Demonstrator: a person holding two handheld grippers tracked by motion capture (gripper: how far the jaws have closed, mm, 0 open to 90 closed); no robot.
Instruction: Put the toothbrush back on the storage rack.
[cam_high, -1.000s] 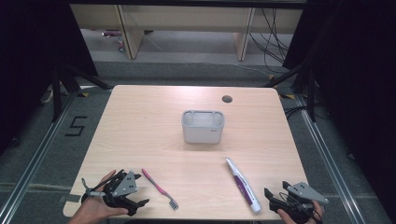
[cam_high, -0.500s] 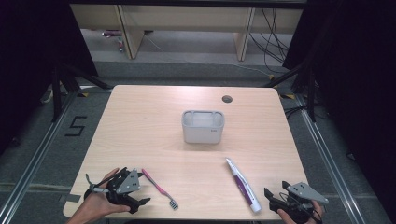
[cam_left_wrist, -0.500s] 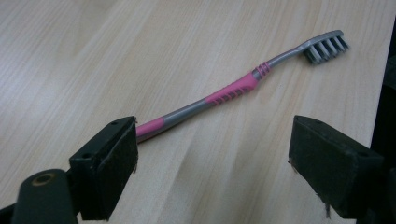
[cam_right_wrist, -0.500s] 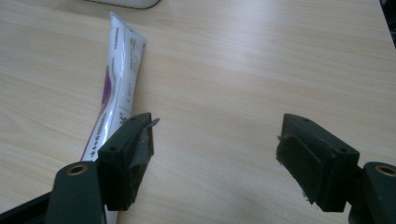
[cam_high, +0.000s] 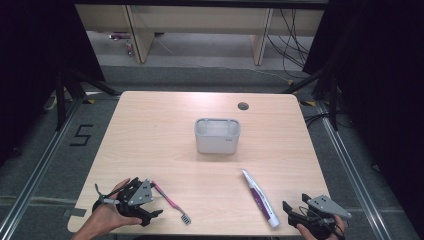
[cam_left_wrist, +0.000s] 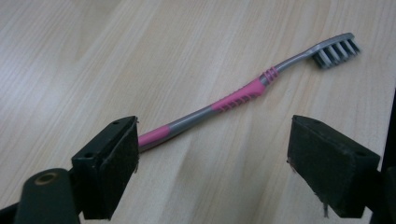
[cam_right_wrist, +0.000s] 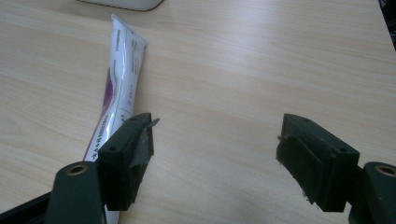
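Left hand-held gripper (cam_high: 152, 214) at the counter's (cam_high: 150, 135) near-left corner, jaws wide apart, nothing gripped. Toothbrush (cam_high: 169, 201) lies flat just beside it along the near edge, pink-grey handle, bristle head toward the near edge; in the left gripper view the handle end (cam_left_wrist: 154, 135) sits at one jaw, not clamped. White bin (cam_high: 217, 136) mid-counter. Toothpaste tube (cam_high: 260, 198) flat near the near-right edge. Right hand-held gripper (cam_high: 290, 210) at near-right corner, jaws spread, empty, tube just beside one jaw.

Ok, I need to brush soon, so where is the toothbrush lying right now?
In the high view the toothbrush lies on the table near its front left edge, right beside the left gripper. The container stands farther back at the middle.
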